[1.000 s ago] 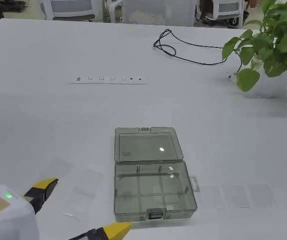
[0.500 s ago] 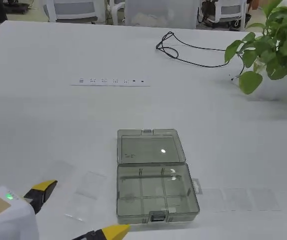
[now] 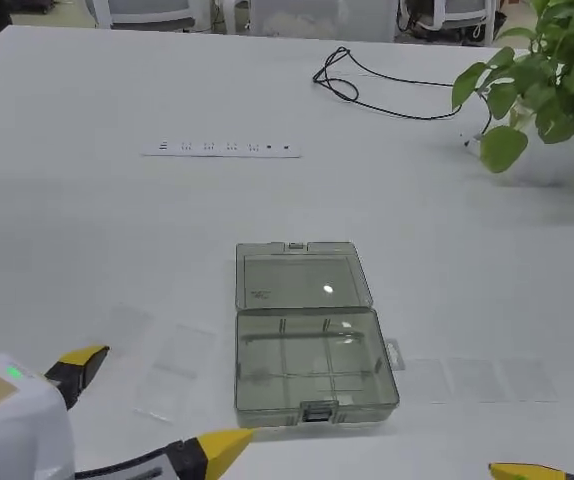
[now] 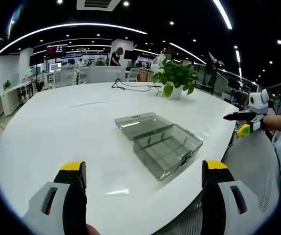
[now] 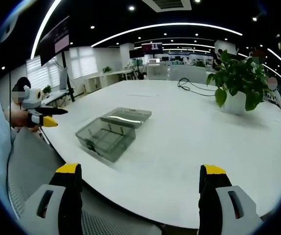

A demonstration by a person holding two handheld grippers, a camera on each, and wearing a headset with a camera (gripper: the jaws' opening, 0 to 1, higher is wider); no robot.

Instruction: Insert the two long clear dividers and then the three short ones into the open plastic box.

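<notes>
The smoky clear plastic box lies open on the white table, lid flat behind it; thin lines cross its inside. Long clear dividers lie left of it, and short clear ones lie in a row to its right. My left gripper is open at the near left, over the table by the long dividers, holding nothing. My right gripper is open at the near right edge, also holding nothing. The left gripper view looks between open jaws at the box; the right gripper view faces the box too.
A potted plant stands at the far right, with a black cable beside it. A white power strip lies beyond the box. Office chairs line the table's far edge. The near table edge is just below both grippers.
The head camera has tilted, shifting the whole picture. A yellow fingertip of the right gripper has come in at the bottom right. The left gripper stays open in about the same spot.
</notes>
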